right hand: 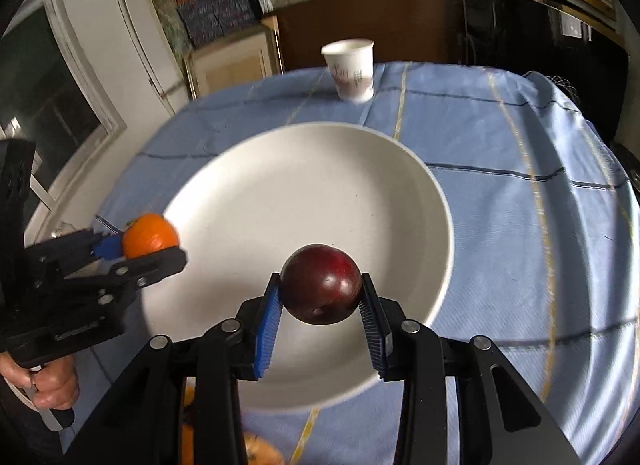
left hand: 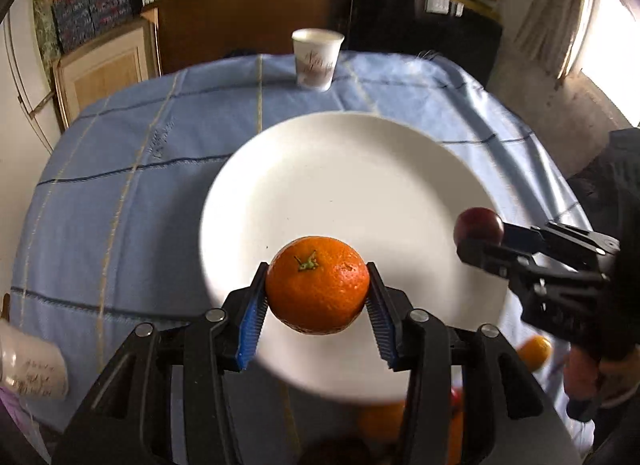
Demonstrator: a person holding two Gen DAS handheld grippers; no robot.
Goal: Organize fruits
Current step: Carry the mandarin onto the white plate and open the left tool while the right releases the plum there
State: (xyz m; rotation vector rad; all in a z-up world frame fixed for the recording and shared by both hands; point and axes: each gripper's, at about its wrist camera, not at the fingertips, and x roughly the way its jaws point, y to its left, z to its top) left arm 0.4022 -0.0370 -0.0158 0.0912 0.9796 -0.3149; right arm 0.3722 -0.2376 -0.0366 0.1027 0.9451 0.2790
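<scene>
My left gripper (left hand: 317, 297) is shut on an orange mandarin (left hand: 317, 285) and holds it above the near edge of a white plate (left hand: 352, 169). My right gripper (right hand: 320, 297) is shut on a dark red plum (right hand: 322, 283) and holds it above the plate's (right hand: 304, 185) near right part. The plate has nothing on it. In the left wrist view the right gripper (left hand: 480, 241) with the plum (left hand: 478, 225) comes in from the right. In the right wrist view the left gripper (right hand: 140, 249) with the mandarin (right hand: 150, 239) comes in from the left.
The plate lies on a blue checked tablecloth (left hand: 140, 185). A paper cup (left hand: 317, 59) stands at the table's far edge; it also shows in the right wrist view (right hand: 352, 69). Another cup (left hand: 28, 369) lies at the left. More oranges (left hand: 534, 351) lie near the front edge.
</scene>
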